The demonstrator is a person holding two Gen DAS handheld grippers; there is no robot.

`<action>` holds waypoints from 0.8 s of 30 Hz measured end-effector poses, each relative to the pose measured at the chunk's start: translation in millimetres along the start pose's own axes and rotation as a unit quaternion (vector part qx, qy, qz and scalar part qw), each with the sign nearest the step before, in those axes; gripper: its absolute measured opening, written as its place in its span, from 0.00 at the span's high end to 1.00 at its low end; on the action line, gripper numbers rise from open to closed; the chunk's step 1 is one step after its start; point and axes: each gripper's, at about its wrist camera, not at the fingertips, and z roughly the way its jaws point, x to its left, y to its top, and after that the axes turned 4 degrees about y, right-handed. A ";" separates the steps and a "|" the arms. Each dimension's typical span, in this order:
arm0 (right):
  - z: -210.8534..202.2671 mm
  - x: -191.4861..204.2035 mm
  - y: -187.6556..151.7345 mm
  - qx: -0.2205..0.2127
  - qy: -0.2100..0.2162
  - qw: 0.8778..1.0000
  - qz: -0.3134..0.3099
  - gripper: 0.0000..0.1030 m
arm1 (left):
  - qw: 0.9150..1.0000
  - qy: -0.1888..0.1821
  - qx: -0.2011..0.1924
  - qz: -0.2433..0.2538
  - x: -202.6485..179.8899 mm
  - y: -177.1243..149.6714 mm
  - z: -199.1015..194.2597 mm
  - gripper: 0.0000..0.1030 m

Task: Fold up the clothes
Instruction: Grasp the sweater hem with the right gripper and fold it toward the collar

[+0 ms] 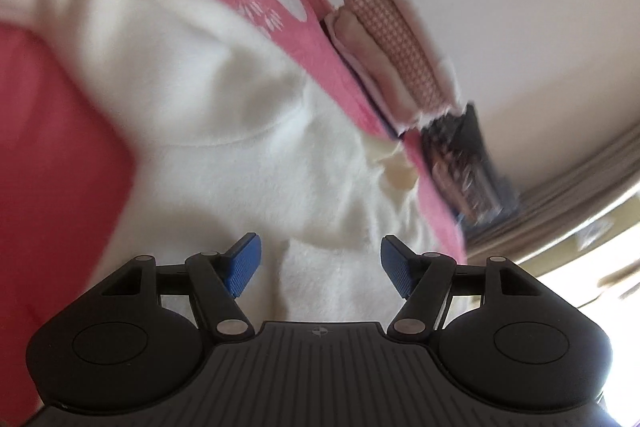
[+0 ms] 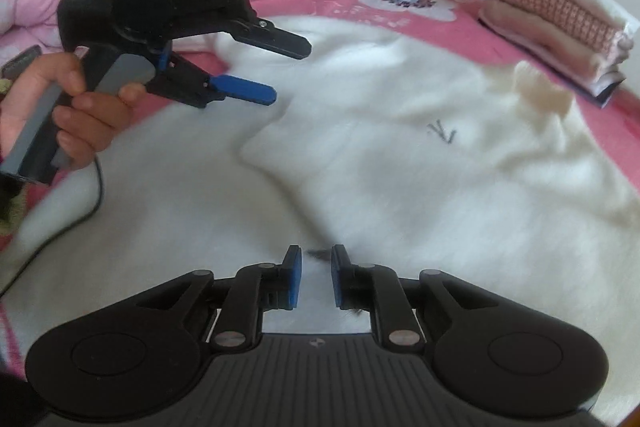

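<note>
The white sweater (image 2: pixel 400 155) runs off the right edge and under the right gripper (image 2: pixel 316 277), so its bottom part is hidden. A small dark mark sits between that gripper's pads, too blurry to tell what it is. In the left wrist view the sweater (image 1: pixel 208 115) is smeared, and a dark thing (image 1: pixel 460 167) by the edge of the bed (image 1: pixel 52 163) is too blurred to name. The hand (image 2: pixel 76 107) is cut off at the left edge.
</note>
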 end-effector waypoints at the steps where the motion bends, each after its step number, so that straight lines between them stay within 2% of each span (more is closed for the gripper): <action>1: -7.7 -11.2 3.0 -0.016 -0.001 1.000 0.026 0.84 | 1.000 0.012 0.006 0.018 -5.6 -0.2 1.0 0.36; 4: -30.1 -47.0 12.2 -0.064 -0.011 0.992 0.109 0.84 | 0.996 0.039 0.025 0.076 -20.4 -5.0 7.4 0.35; 6: -38.2 -86.6 21.1 -0.088 -0.052 0.977 0.188 0.84 | 0.992 0.053 0.033 0.107 -28.5 -8.9 12.4 0.35; 8: -36.3 -122.0 30.2 -0.094 -0.091 0.961 0.242 0.83 | 0.988 0.065 0.037 0.132 -35.5 -13.0 18.0 0.35; 10: -29.8 -151.5 37.7 -0.094 -0.102 0.950 0.278 0.83 | 0.982 0.079 0.037 0.165 -40.7 -17.7 21.7 0.35; 13: -1.1 -177.1 48.7 -0.065 -0.092 0.949 0.294 0.83 | 0.972 0.091 0.035 0.212 -45.0 -24.9 23.8 0.36; 15: 18.8 -195.4 50.9 -0.039 -0.110 0.945 0.307 0.87 | 0.967 0.095 0.035 0.234 -46.3 -28.0 25.0 0.35; 17: 26.0 -221.8 47.3 -0.055 -0.122 0.927 0.351 0.91 | 0.964 0.094 0.037 0.244 -45.7 -28.6 26.4 0.36; 19: 23.3 -245.2 44.8 -0.081 -0.139 0.903 0.398 0.92 | 0.963 0.092 0.039 0.252 -45.6 -28.8 27.2 0.35; 22: 10.1 -266.3 36.1 -0.120 -0.137 0.864 0.469 0.92 | 0.962 0.088 0.043 0.254 -44.2 -27.6 25.9 0.35; 24: -4.9 -259.1 27.3 -0.139 -0.130 0.861 0.472 0.89 | 0.962 0.086 0.045 0.255 -43.9 -27.2 25.3 0.35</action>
